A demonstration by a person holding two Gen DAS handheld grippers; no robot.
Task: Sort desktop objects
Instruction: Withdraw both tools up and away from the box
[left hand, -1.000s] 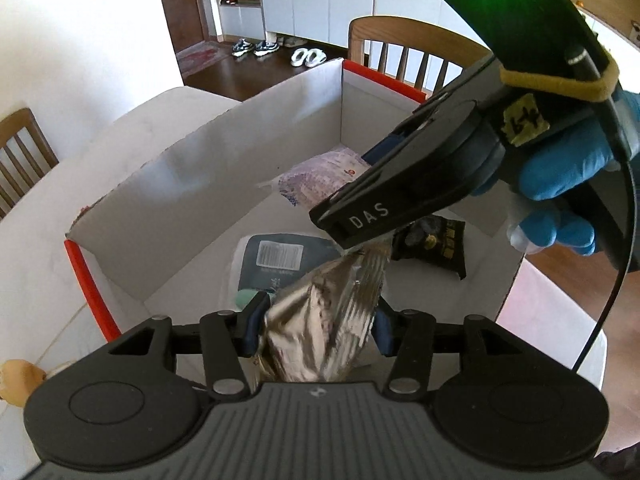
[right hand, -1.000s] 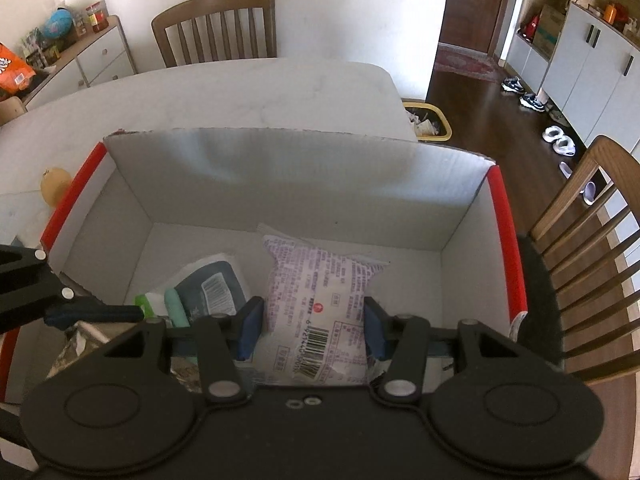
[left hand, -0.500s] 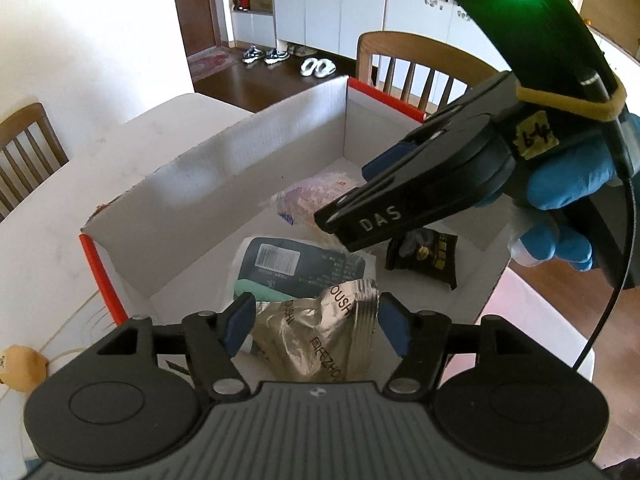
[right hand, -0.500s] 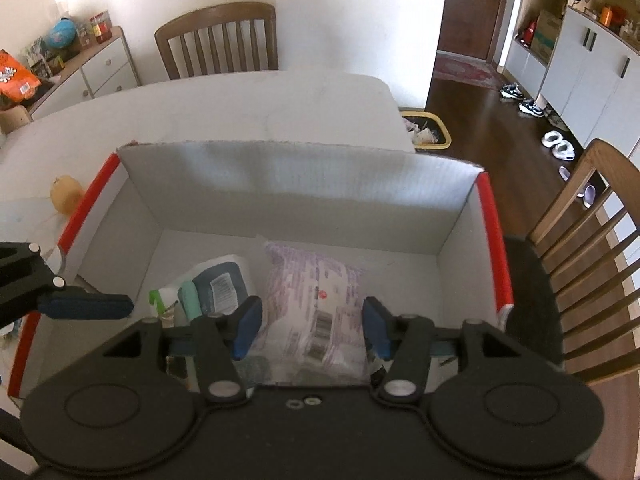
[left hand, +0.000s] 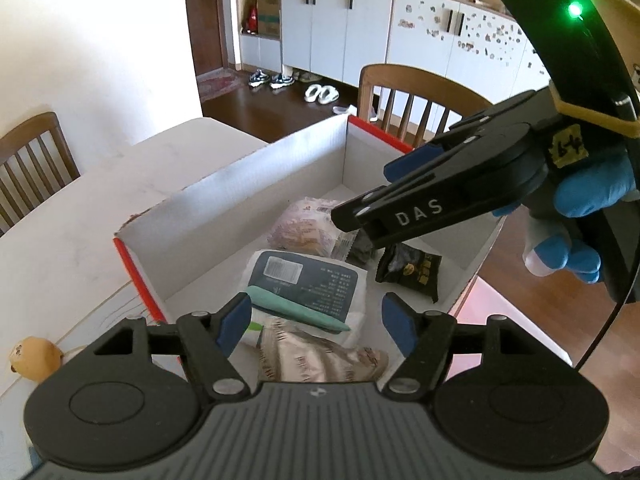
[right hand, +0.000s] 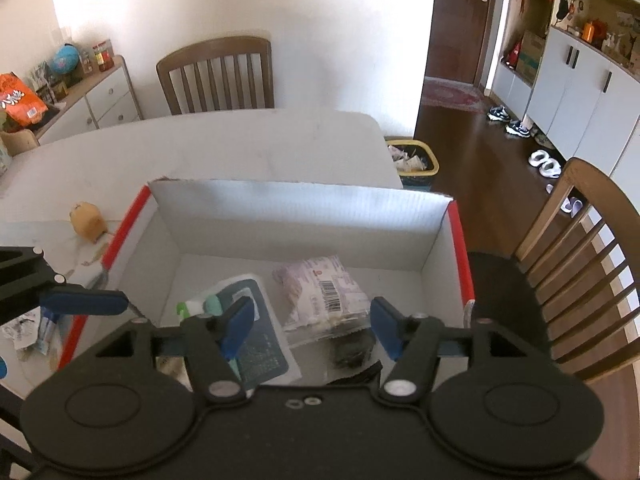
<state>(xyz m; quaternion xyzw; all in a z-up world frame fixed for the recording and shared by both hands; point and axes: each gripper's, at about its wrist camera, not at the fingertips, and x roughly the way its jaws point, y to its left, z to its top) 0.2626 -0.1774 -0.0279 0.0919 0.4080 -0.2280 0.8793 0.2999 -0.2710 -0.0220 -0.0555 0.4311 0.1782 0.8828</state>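
A white cardboard box [left hand: 256,176] with red edges stands on the table; it also shows in the right wrist view [right hand: 296,208]. In it lie a silver foil packet [left hand: 316,356], a dark blue wipes pack [left hand: 308,284] with a green tube [left hand: 296,308] on it, a pink snack bag [left hand: 308,228] and a small black packet [left hand: 412,272]. My left gripper [left hand: 314,326] is open and empty above the foil packet. My right gripper [right hand: 312,326] is open and empty above the pink snack bag [right hand: 324,292] and wipes pack [right hand: 256,340]. The right gripper [left hand: 364,200] also hangs over the box in the left wrist view.
A small yellow toy [right hand: 86,220] lies on the white table [right hand: 200,148] left of the box; it also shows in the left wrist view [left hand: 34,360]. Wrappers [right hand: 36,328] lie at the box's left. Wooden chairs [right hand: 218,76] stand around the table, one [right hand: 580,264] at the box's right.
My left gripper opened and let the foil packet drop into the box. Both grippers rose and drew back from the box, both empty.
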